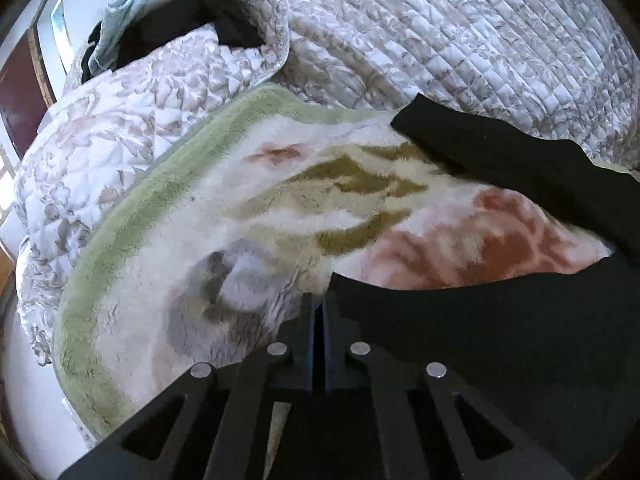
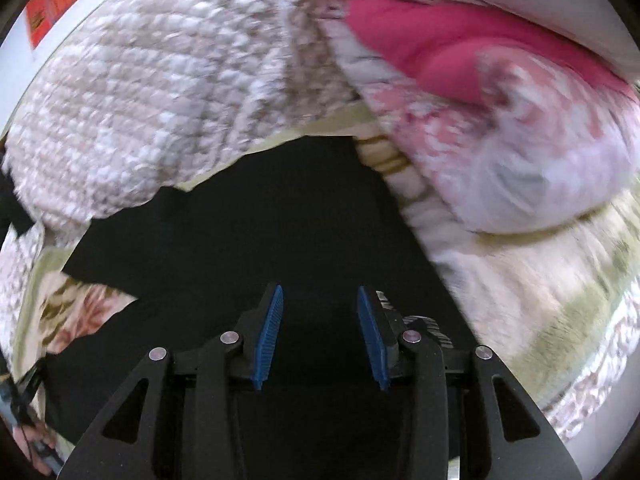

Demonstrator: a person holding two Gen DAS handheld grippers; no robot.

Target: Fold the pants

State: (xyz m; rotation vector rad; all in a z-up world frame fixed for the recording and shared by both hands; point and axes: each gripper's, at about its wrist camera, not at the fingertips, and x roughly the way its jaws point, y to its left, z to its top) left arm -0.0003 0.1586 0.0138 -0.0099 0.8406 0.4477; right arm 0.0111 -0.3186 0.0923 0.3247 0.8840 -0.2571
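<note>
Black pants (image 1: 500, 320) lie spread on a plush floral blanket (image 1: 224, 216) on the bed, one leg (image 1: 500, 160) stretching toward the far right over the quilted bedspread (image 1: 420, 32). The left hand-held gripper (image 1: 319, 312) has its fingers pressed together at the near edge of the pants, apparently pinching the fabric edge. In the right wrist view, the right hand-held gripper (image 2: 320, 320) hovers over the pants (image 2: 300, 208) with its blue pads (image 2: 270, 332) spread apart, holding nothing. A pink pillow (image 2: 432, 44) lies far right. Dark clothes (image 1: 192, 12) are heaped at the far left.
</note>
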